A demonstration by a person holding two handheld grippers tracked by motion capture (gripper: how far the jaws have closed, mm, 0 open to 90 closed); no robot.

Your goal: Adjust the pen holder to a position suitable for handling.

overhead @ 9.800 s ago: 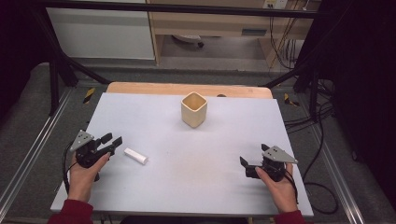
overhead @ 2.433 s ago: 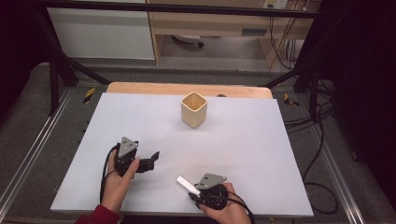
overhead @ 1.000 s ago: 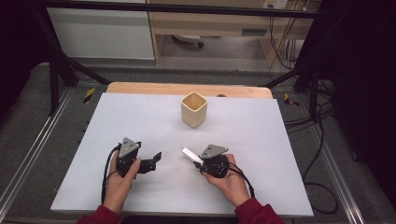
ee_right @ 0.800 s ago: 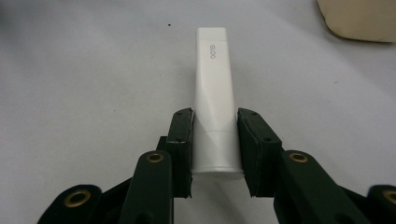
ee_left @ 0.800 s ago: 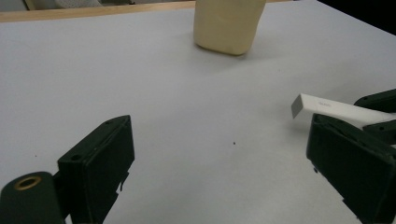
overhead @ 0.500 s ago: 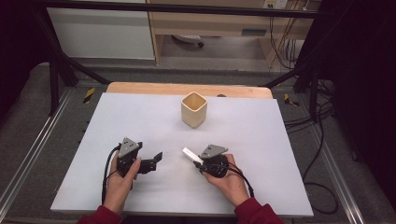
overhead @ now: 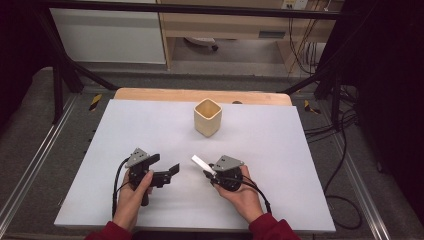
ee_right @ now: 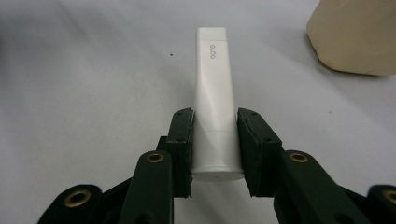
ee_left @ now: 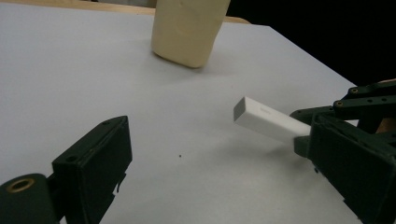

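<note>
Right gripper (overhead: 210, 171) clamps its black jaws on a white flat-ended plastic tube (ee_right: 214, 100), lifted from the near edge toward mid-table since earlier. Left gripper (overhead: 167, 170) holds its place, jaws apart. Beyond stands a cream square cup (overhead: 207, 117) on the pale grey tabletop (overhead: 300, 160); grey carpeted floor (overhead: 30, 130) surrounds it.

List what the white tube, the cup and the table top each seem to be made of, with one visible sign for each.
Tube: likely plastic, matte white, one end pinched flat, with faint grey lettering; held in the right tongs.
Cup: perhaps light wood or matte plastic; pale beige, rounded square walls, no gloss; grain cannot be made out.
Table top: smooth pale grey sheet, maybe laminate; a wooden edge shows behind it.
</note>
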